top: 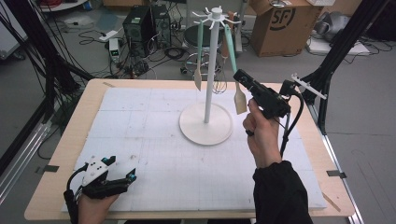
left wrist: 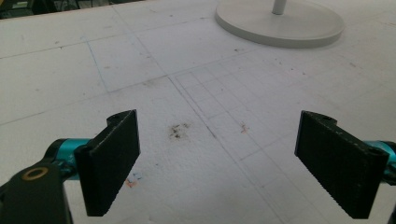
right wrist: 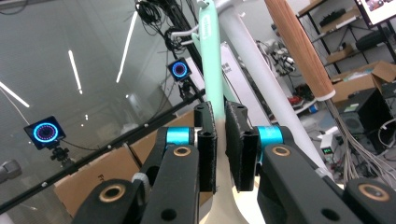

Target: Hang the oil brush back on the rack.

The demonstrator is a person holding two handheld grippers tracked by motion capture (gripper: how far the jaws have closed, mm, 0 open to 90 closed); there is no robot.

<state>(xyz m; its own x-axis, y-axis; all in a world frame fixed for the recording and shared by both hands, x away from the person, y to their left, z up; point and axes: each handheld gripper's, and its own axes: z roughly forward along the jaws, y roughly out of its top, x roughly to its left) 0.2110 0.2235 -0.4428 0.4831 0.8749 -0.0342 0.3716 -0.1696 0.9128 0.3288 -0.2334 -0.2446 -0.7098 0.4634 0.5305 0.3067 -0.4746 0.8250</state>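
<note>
Left gripper (top: 122, 175): low at the near left corner of the white mat (top: 140, 135), held in a hand (top: 95, 207); jaws spread wide with bare mat between them, nothing grasped; same gap plain in the left gripper view (left wrist: 217, 158).
Right gripper (top: 239, 76): raised beside the stand, held in the right hand (top: 261, 128), pointing up and toward the rack; jaws clenched on the spatula, pads pressing either side of its shaft in the right gripper view (right wrist: 220, 140).
Spatula (top: 236, 84): mint-green handle, pale blade at the bottom; hangs tilted from a hook at the rack's top, right of the pole, blade above the mat just beside the base; handle running up between the pads (right wrist: 211, 70).
Rack (top: 210, 60): white pole upright on a round base (top: 205, 123), standing on the far half of the mat; base edge also in the left gripper view (left wrist: 280, 28).
Second utensil (top: 199, 56): mint handle, pale blade, hanging straight down left of the pole.
Wooden handle (right wrist: 303, 51): close beside the spatula, behind the pole side.
Table (top: 70, 135): pale wood rim around the mat.
</note>
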